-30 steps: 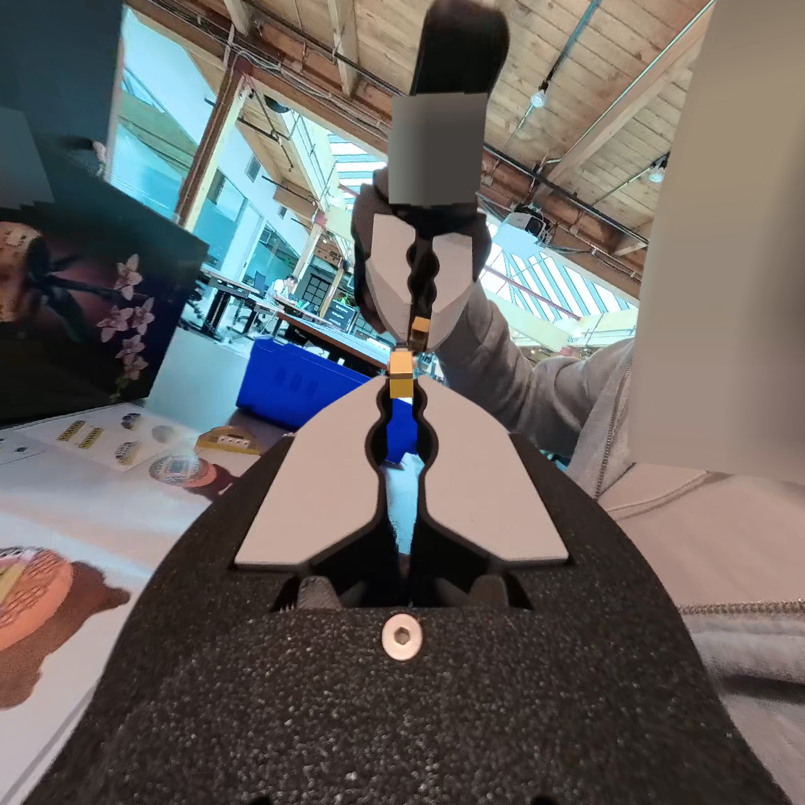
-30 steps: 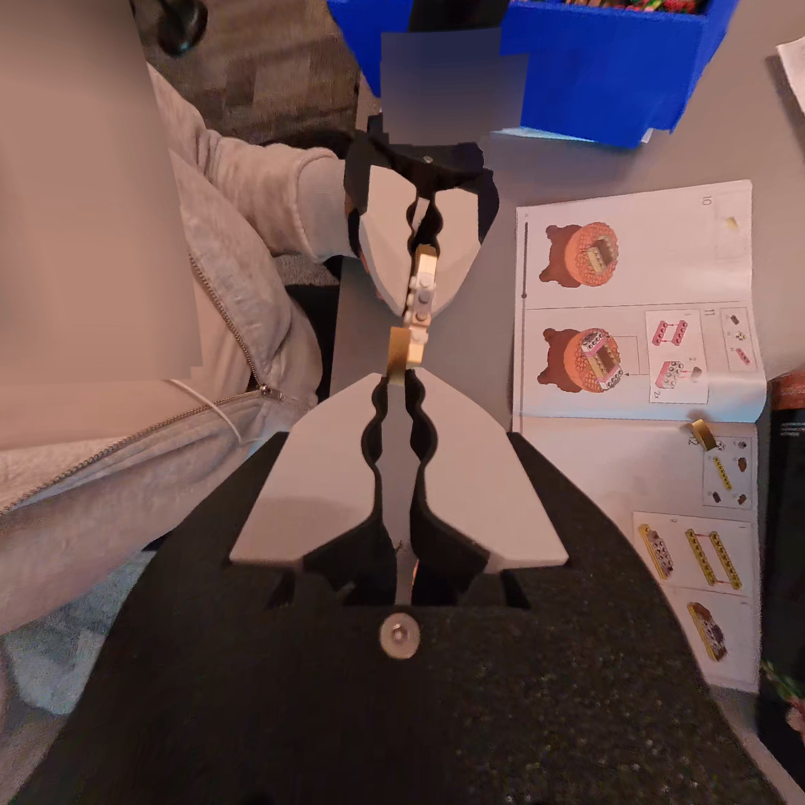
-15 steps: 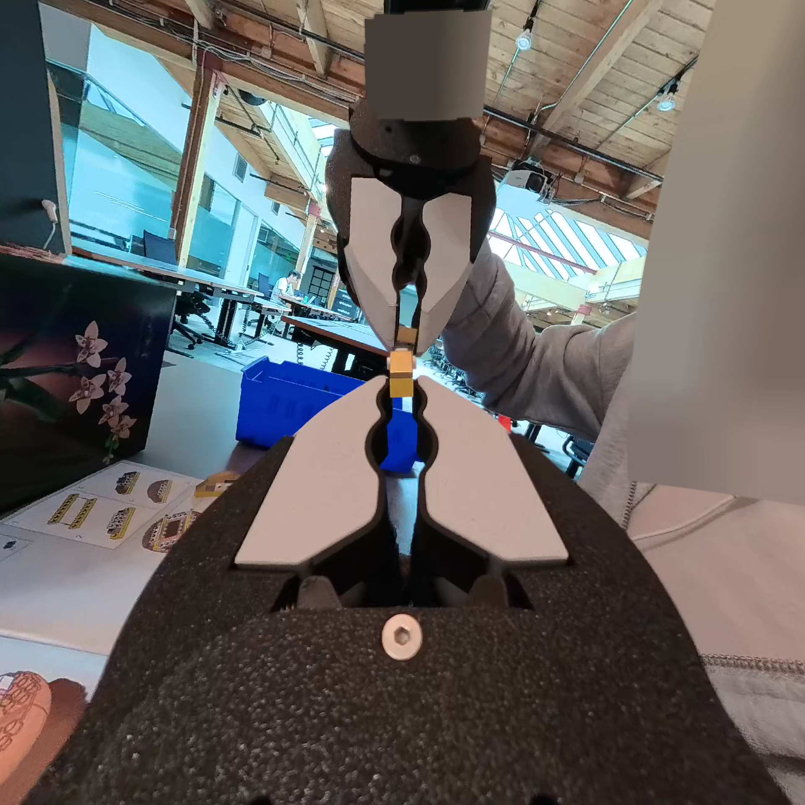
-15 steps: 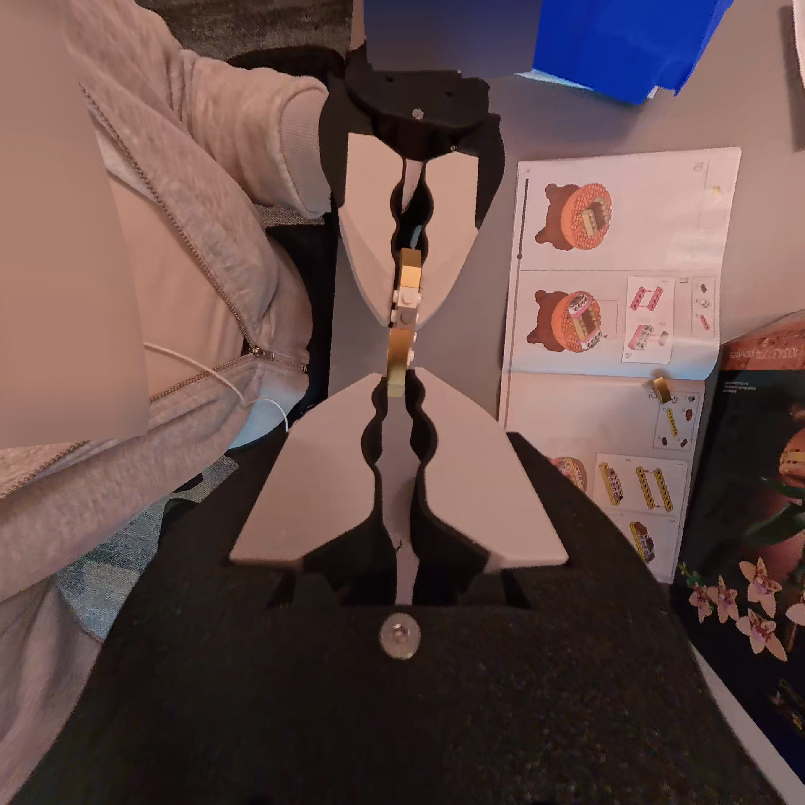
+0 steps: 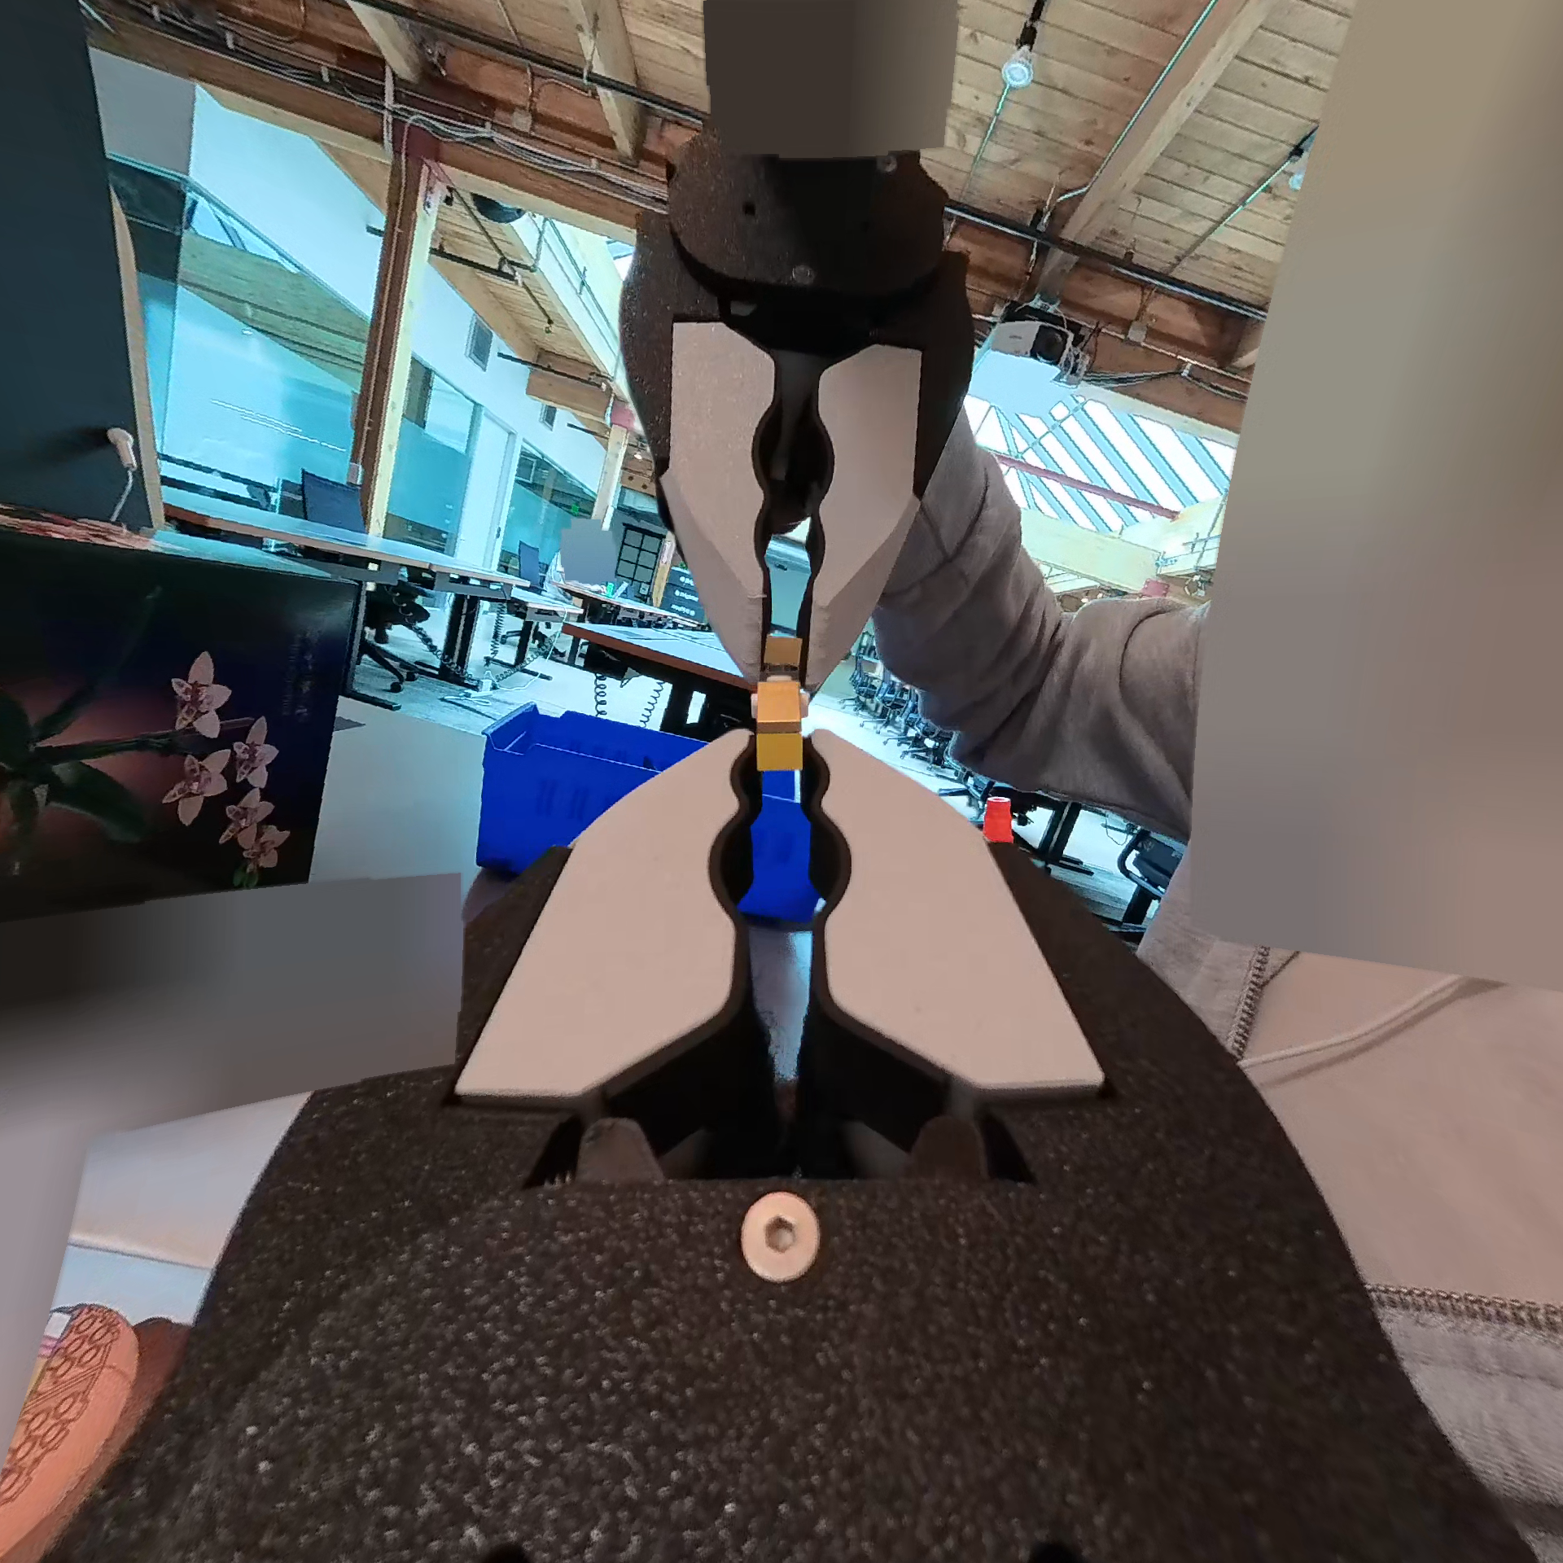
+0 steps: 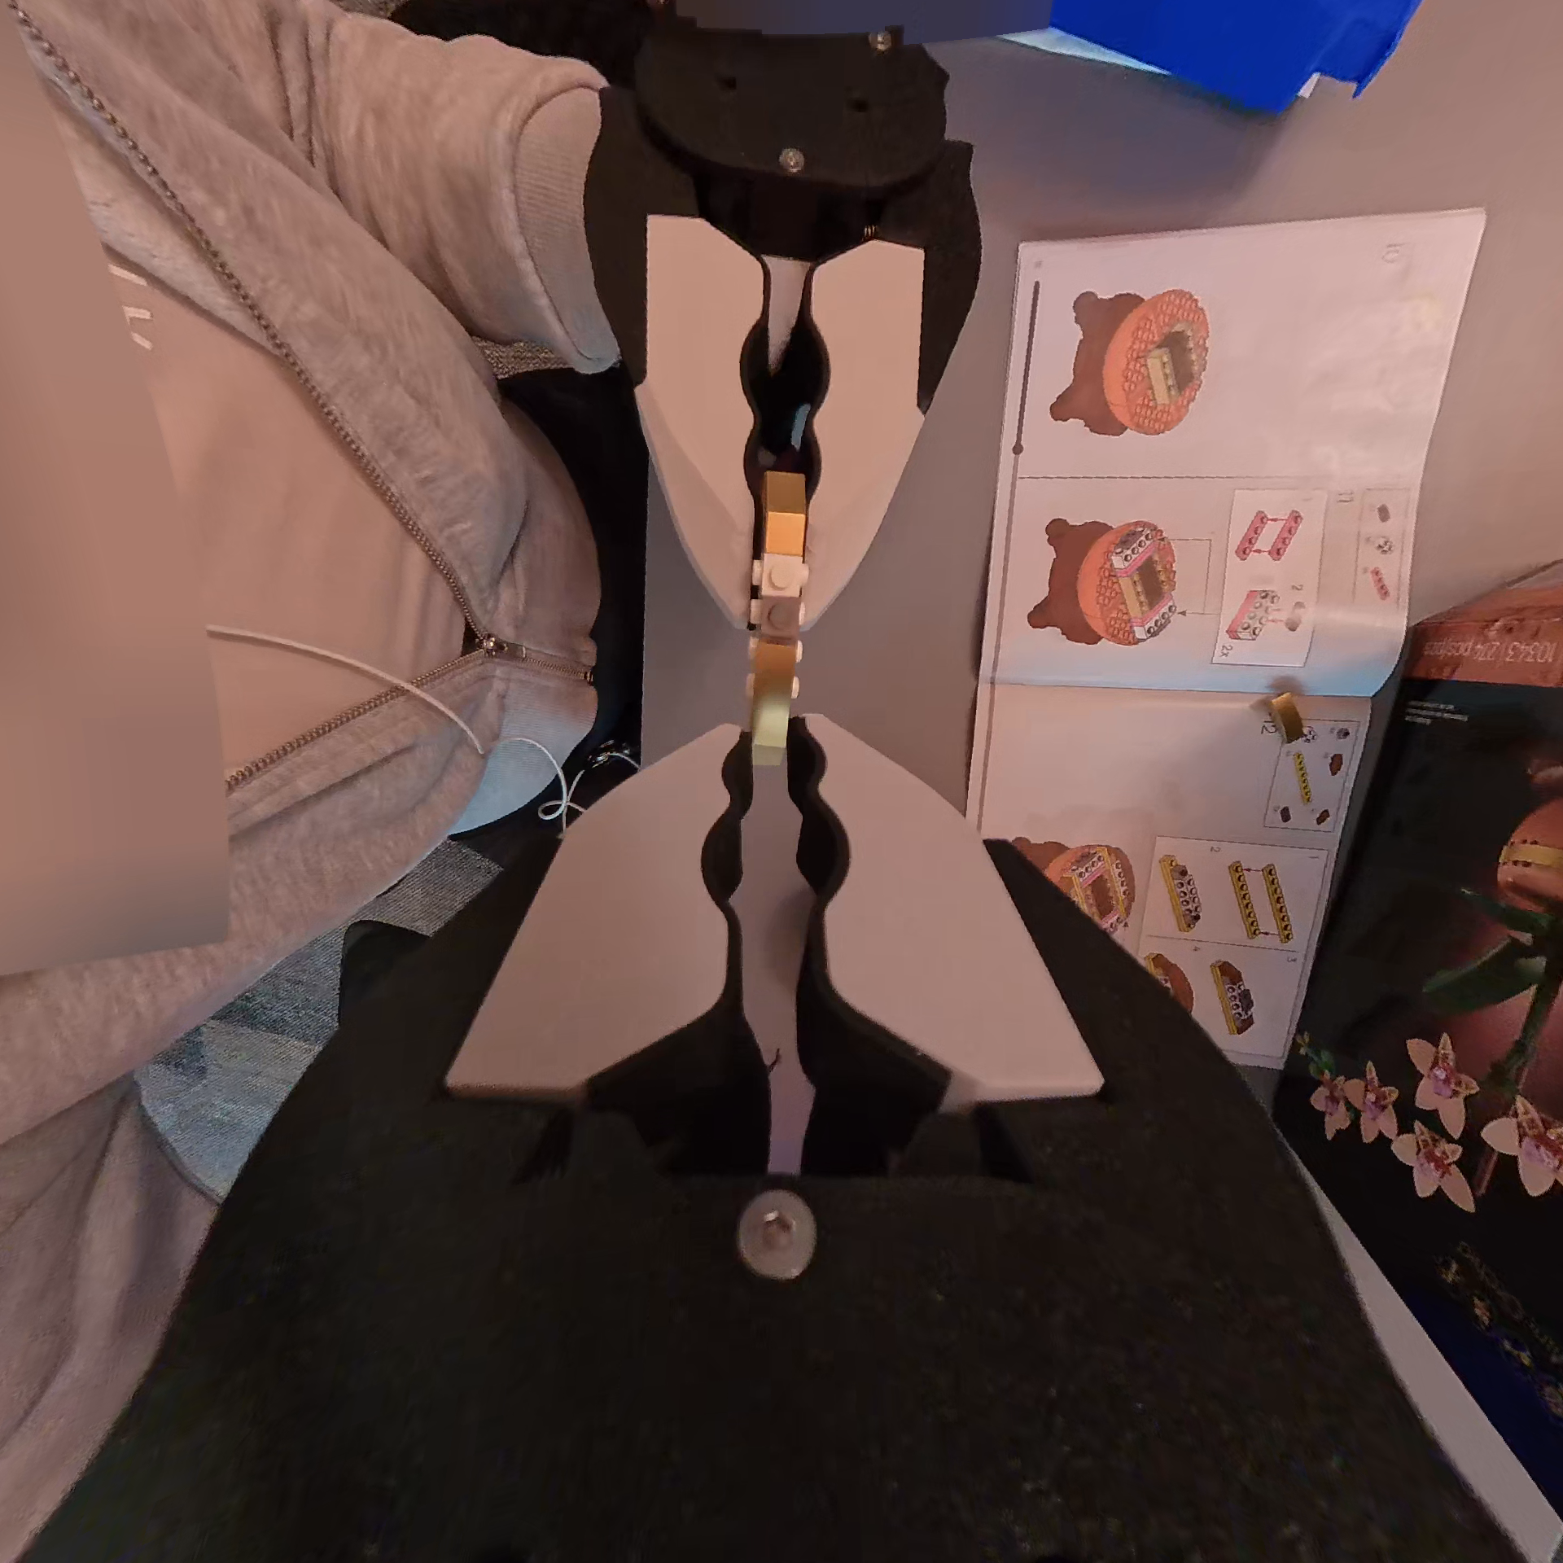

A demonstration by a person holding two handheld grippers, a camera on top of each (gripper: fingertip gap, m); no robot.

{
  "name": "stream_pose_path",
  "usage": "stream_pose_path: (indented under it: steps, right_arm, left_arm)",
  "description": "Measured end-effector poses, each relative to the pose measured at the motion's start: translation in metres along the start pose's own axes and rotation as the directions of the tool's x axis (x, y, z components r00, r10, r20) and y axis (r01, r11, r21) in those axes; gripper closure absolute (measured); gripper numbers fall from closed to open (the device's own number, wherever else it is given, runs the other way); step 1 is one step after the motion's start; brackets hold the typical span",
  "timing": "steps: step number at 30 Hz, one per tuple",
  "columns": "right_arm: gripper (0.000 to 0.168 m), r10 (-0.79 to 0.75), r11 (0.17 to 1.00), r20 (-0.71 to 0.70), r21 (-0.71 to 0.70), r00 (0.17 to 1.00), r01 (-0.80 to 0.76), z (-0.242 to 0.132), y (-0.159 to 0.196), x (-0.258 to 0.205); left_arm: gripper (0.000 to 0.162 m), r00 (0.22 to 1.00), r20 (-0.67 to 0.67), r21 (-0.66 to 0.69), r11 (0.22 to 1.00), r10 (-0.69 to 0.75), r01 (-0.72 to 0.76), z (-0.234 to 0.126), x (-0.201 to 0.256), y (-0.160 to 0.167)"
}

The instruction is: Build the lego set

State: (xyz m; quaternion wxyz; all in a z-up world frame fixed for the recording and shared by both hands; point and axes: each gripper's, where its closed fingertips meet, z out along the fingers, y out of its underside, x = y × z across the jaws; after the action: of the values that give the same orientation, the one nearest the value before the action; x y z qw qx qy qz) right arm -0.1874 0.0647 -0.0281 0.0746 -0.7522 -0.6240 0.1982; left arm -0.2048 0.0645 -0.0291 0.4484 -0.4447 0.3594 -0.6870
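Observation:
My left gripper [image 5: 780, 744] is shut on a small lego assembly [image 5: 778, 719], a gold brick with white and grey plates, which also shows in the right wrist view [image 6: 782, 558]. My right gripper [image 6: 770, 736] is shut on a small gold curved piece [image 6: 771, 698]. The two grippers point tip to tip, held up in the air. The gold curved piece touches the grey plate end of the assembly. In the left wrist view the right gripper [image 5: 782, 672] comes down from above. In the right wrist view the left gripper [image 6: 778, 617] faces mine.
An open instruction booklet [image 6: 1226, 406] lies on the grey table with a loose gold piece [image 6: 1284, 715] on it. A dark set box with orchid pictures [image 6: 1480, 973] stands at the right. A blue bin [image 5: 609, 803] sits beyond. A person's grey hoodie sleeve [image 6: 338, 338] is at the left. My left and right fingertips are right by each other.
The two grippers have closed the gap between their tips. The gold curved piece now rests against the end of the assembly. Both views have shifted as the hands moved.

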Motion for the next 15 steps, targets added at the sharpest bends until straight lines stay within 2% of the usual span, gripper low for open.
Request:
stream_pose_path:
  steps: [7,15]
  right_arm:
    - [0.160,-0.005,0.999,-0.002,-0.034,1.000,0.004,-0.0004,-0.0007,-0.0022]
    - [0.151,-0.040,0.999,-0.023,-0.035,0.999,0.039,-0.0027,-0.0060,-0.0076]
  left_arm:
    - [0.155,1.000,0.003,-0.007,1.000,0.020,-0.020,0.0003,0.0018,-0.0001]
    - [0.155,1.000,-0.004,0.024,0.999,0.025,-0.025,-0.0020,0.0051,-0.0075]
